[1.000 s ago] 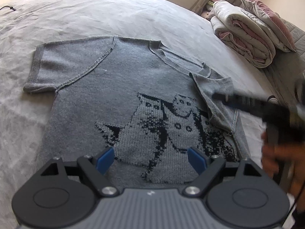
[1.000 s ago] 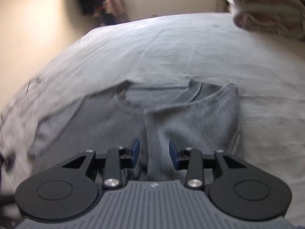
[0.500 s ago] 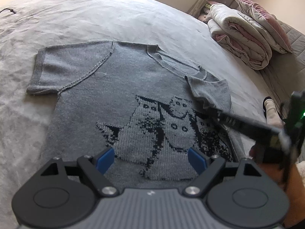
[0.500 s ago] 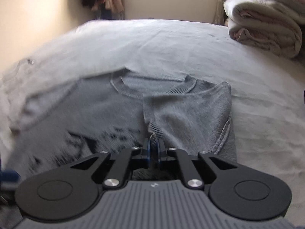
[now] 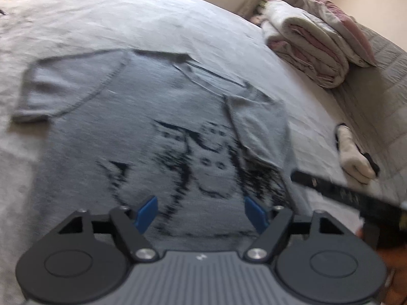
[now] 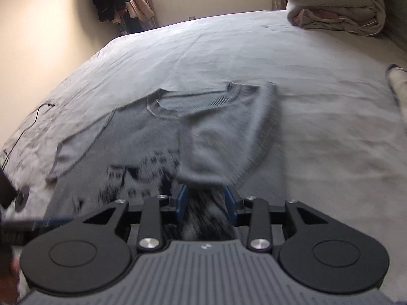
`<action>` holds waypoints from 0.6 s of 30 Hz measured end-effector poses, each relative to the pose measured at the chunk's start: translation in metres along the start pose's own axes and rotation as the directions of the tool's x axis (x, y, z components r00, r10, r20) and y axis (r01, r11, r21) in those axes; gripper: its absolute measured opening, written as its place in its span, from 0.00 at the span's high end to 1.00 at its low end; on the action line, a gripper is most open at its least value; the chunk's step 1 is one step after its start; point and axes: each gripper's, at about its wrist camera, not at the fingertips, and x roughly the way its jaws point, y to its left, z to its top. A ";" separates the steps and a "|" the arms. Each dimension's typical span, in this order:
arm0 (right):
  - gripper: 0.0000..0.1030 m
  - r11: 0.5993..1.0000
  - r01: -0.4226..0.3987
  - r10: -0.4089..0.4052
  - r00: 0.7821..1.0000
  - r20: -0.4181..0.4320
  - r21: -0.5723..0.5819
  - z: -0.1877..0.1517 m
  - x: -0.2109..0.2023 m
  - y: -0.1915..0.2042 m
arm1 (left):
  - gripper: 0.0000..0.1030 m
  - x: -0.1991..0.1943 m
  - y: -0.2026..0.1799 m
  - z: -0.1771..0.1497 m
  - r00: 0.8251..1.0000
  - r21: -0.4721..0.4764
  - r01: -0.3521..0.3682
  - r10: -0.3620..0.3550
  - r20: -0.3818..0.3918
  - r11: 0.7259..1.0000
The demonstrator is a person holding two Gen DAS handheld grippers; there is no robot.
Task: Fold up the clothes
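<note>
Both our tongs hang over the sweater point(image 5: 142, 137) spread mid-frame on the bed point(image 5: 127, 17): left gripper point(image 5: 201, 212) wide but narrowing, nothing between; right gripper point(image 6: 206, 199) widening, just below the folded-in sleeve point(image 6: 223, 137), gripping nothing

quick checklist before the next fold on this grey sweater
1. Right sleeve folded onto the chest: ok.
2. Left sleeve folded in: not ok, it lies spread out.
3. Right claw clear of fabric: ok, jaws opening, nothing pinched.
4. Left claw gripping cloth: not ok, jaws closing with nothing between them.
5. Grey sweater flat on the bed: ok.
6. Hem straight: cannot tell, hidden.
</note>
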 end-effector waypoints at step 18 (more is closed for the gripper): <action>0.64 0.983 -0.039 0.038 0.999 -0.012 -0.180 -0.132 -0.107 -0.007 | 0.94 0.039 -0.080 -0.087 0.844 -0.067 0.492 -0.494 -0.211 0.868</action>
